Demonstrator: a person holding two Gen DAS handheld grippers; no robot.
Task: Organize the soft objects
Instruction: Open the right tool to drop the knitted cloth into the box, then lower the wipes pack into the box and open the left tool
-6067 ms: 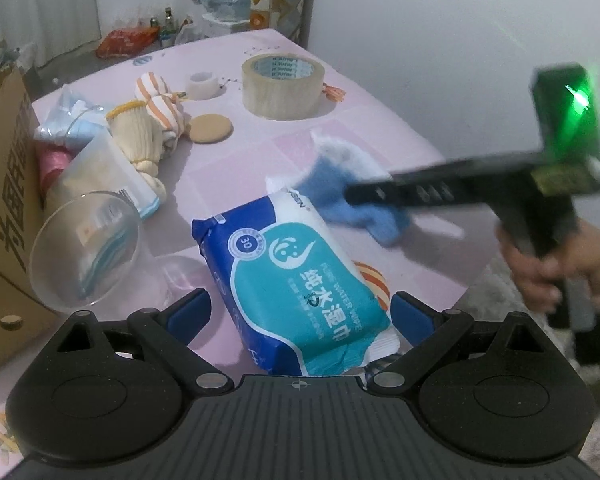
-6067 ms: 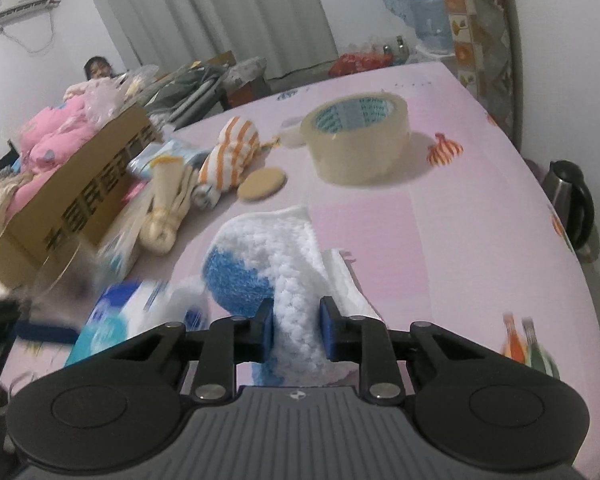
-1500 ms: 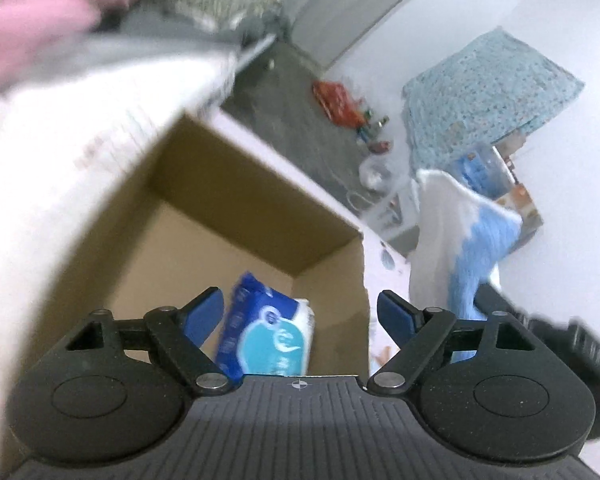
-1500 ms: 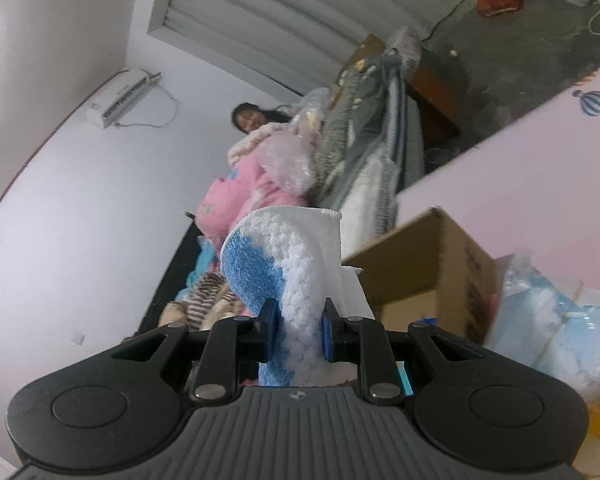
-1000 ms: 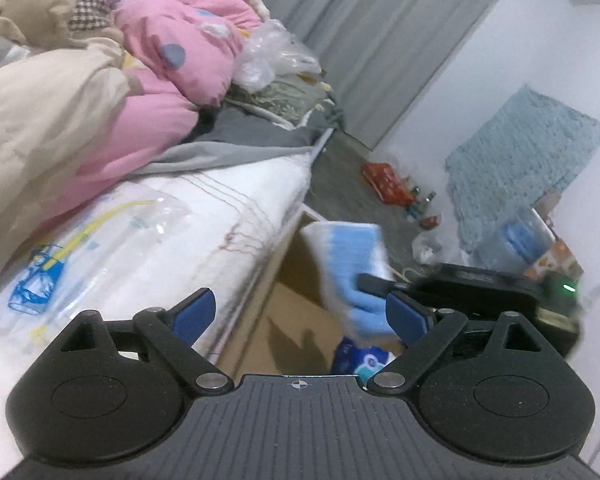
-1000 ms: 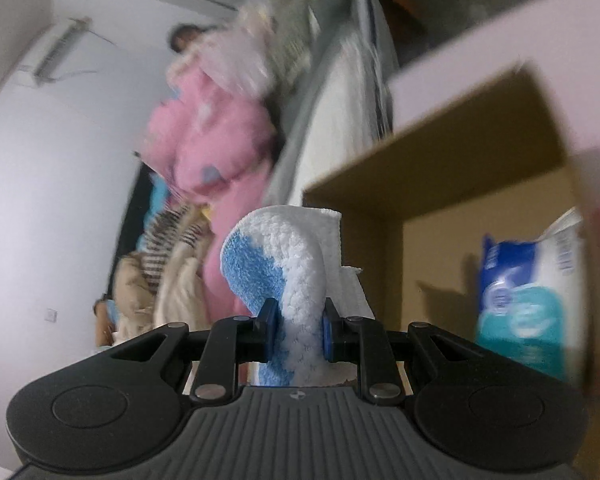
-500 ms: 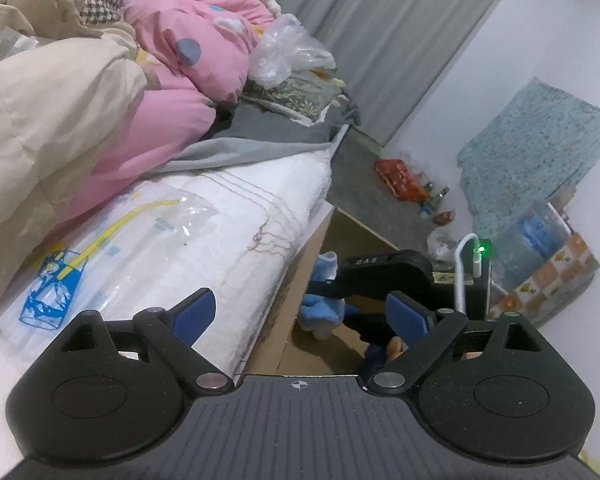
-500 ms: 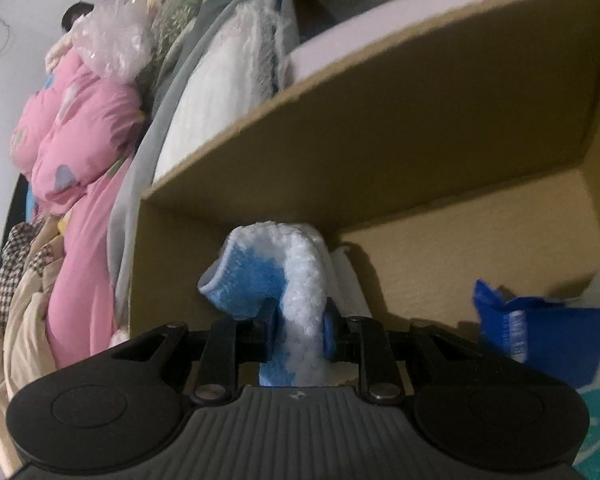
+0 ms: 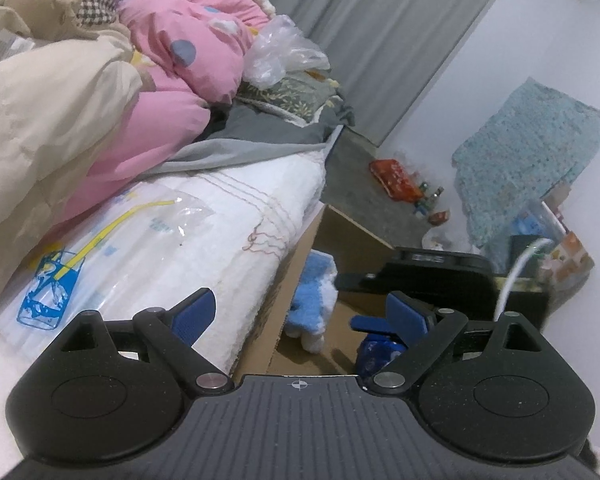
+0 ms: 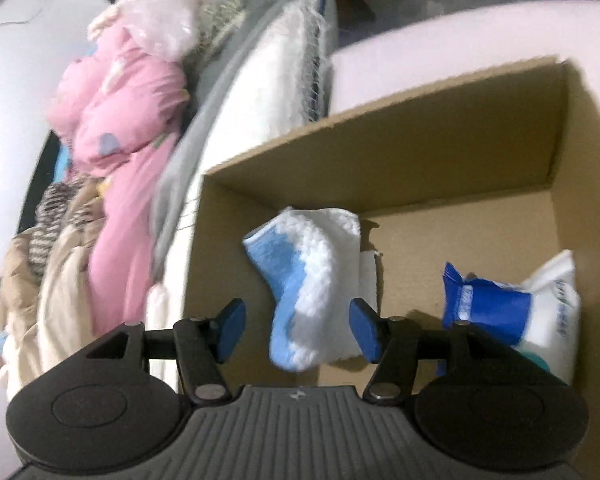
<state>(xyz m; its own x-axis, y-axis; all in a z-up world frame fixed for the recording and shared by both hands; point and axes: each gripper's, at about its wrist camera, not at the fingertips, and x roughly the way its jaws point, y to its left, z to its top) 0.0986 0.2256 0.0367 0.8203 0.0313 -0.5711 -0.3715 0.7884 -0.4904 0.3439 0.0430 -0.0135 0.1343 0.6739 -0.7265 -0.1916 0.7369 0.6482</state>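
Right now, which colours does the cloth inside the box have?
The cloth is white and light blue, clearest in the right wrist view.

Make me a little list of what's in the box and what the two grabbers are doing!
box: cardboard box, open at the top
towel: blue and white towel, inside the box by its left wall, between the right pads
wipes: blue wipes pack, inside the box on the right
right hand-held gripper: open over the box, jaws have just been opening, pads off the towel
left hand-held gripper: open, holds nothing, beside the box
outside the box: white bedding
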